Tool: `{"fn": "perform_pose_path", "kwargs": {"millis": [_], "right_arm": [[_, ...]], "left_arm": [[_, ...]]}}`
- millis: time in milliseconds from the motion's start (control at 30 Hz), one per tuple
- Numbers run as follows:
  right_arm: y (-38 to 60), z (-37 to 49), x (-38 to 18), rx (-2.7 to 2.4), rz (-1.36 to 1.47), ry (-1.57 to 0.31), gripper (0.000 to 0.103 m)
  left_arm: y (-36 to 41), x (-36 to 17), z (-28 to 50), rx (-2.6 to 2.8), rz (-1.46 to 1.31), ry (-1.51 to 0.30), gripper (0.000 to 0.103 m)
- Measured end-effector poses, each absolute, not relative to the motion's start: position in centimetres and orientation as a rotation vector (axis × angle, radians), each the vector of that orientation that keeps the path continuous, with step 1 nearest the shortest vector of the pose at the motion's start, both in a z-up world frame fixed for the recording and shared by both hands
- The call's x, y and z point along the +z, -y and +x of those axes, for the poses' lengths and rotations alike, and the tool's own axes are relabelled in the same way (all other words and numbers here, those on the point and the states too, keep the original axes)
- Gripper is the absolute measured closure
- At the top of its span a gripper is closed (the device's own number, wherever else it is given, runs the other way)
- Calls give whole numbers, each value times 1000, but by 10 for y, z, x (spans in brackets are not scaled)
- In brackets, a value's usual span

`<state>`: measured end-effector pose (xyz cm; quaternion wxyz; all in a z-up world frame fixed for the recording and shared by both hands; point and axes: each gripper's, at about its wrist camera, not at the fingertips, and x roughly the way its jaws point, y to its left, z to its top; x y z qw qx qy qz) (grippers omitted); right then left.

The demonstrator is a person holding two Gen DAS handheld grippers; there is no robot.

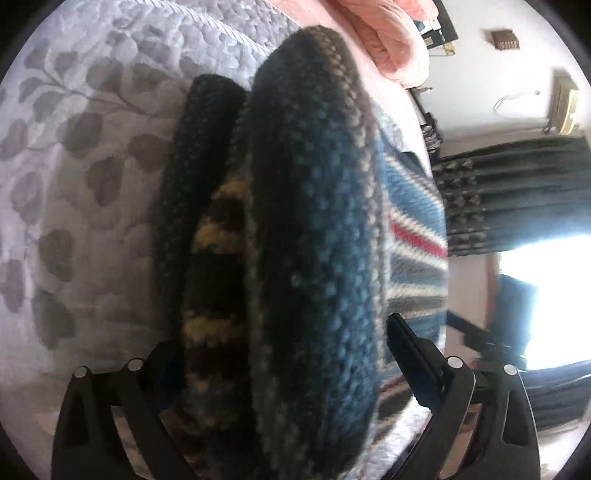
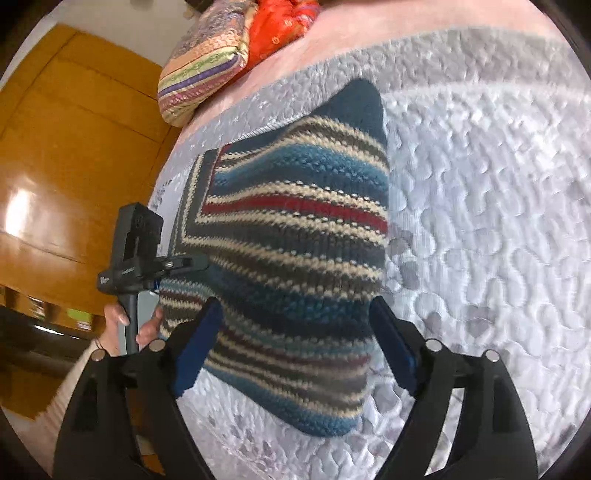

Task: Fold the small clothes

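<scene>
From the left wrist view, the left gripper (image 1: 291,354) has a thick bunched edge of the striped knitted garment (image 1: 314,221) running straight out between its jaws. The jaws stand fairly wide, one each side of the fold, and the wool fills most of the gap. Whether the pads actually press the knit cannot be told, because the left pad is hidden behind the fabric and the frame is blurred. The fold's long axis runs away from the camera, along the fingers, so this gripper meets the garment edge-on.

The garment lies on the grey leaf-quilted bedspread (image 1: 74,166), with a pink blanket (image 1: 384,33) past its far end.

In the right wrist view, the same garment (image 2: 295,240) lies partly folded on the bedspread (image 2: 480,184), its stripes running across the picture and a dark blue corner peaking at the far side. At its left edge, the left gripper (image 2: 184,263) reaches in from the side, held in the person's hand (image 2: 129,328).

The right gripper (image 2: 295,332) hovers above the near part of the garment with its jaws wide apart and nothing between them. The near blue hem sits just ahead of and below its blue-padded fingers (image 2: 395,350).

In my judgement the left gripper is the one engaged with the cloth and the right is free. The next fold depends on the right jaws dropping forward onto that near hem, across the stripes.
</scene>
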<state>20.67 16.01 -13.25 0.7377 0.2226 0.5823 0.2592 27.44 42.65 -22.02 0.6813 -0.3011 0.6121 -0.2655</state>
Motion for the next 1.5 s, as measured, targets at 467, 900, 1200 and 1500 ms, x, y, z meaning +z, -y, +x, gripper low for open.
{"fn": "perform_pose_path", "kwargs": {"millis": [467, 900, 1200, 1500], "right_arm": [[-136, 214, -171, 685, 802, -1319, 44], [0, 81, -94, 629, 735, -1214, 45], [27, 42, -158, 482, 692, -1307, 35], [63, -26, -147, 464, 636, -1318, 26]], "left_arm": [[-392, -206, 256, -690, -688, -1317, 48], [-252, -174, 154, -883, -764, -1228, 50], [-220, -236, 130, -754, -687, -1362, 43], [-234, -203, 58, -591, -529, -1311, 27]]}}
